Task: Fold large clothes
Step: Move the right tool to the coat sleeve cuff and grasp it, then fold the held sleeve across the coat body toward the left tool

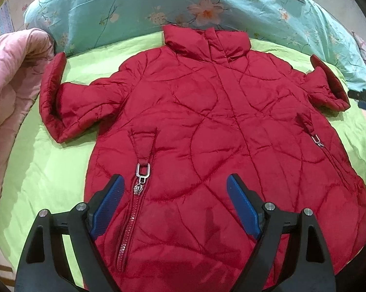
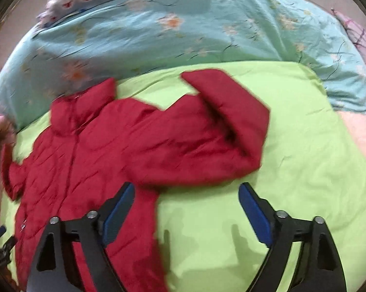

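Red jacket (image 1: 207, 126) flat on green sheet (image 1: 49, 170)

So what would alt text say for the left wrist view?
A red quilted puffer jacket lies flat, front up, on a lime green bedsheet, collar toward a turquoise floral duvet. The open left gripper hovers over its hem.

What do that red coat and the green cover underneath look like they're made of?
The red puffer jacket looks like padded synthetic shell, perhaps nylon: slight sheen, puffy stitched quilting, metal zipper pulls. The green sheet looks like matte woven cotton or a blend, creasing softly.
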### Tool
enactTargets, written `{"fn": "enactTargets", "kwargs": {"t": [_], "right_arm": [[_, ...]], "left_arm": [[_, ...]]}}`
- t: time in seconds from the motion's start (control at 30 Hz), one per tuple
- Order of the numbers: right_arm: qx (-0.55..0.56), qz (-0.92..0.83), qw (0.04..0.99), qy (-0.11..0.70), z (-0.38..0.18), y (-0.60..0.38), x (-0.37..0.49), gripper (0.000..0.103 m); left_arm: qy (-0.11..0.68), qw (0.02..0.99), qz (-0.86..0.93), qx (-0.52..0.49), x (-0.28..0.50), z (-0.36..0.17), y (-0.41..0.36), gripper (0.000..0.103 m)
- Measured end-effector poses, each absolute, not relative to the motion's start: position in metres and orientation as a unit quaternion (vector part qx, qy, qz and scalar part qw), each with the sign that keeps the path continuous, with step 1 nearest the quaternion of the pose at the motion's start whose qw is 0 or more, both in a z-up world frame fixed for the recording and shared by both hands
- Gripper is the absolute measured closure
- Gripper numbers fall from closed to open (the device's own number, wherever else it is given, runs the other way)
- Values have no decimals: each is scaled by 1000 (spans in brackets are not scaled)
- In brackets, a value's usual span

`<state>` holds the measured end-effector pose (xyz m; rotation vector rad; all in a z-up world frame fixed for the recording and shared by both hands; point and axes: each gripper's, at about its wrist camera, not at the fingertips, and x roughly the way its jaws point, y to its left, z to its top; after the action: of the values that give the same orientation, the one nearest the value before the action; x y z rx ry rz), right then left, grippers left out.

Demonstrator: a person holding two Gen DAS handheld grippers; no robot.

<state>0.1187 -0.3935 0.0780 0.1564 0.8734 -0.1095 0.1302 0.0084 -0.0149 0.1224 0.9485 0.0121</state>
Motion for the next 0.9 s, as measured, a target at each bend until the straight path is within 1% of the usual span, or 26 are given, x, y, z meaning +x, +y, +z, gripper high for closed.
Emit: {"fn": "enactTargets", "kwargs": {"t": [0.13, 0.27, 0.37, 0.57, 0.7, 0.8, 0.87, 0.9], "right_arm": [[78, -76, 902, 419, 77, -416, 151, 24], [65, -95, 899, 422, 72, -432, 177, 35], [50, -111, 895, 428, 64, -440, 196, 37], [18, -141, 877, 459, 41, -456, 222, 37], [22, -139, 882, 449, 36, -467, 225, 38], [18, -132, 882, 452, 35, -469, 231, 51], [16, -130, 882, 453, 35, -467, 233, 73], [19, -127, 883, 451, 36, -465, 232, 77]], "left_arm": [[463, 885, 5, 53, 137, -19, 8, 17], [464, 884, 2, 57, 143, -21, 5, 17], [466, 883, 1, 57, 148, -22, 3, 17], [473, 879, 2, 52, 161, -29, 2, 17], [478, 877, -4, 48, 168, -34, -1, 17], [482, 875, -10, 47, 173, -37, -5, 17], [482, 875, -12, 45, 175, -38, -7, 17], [481, 875, -13, 43, 177, -39, -7, 17]]}}
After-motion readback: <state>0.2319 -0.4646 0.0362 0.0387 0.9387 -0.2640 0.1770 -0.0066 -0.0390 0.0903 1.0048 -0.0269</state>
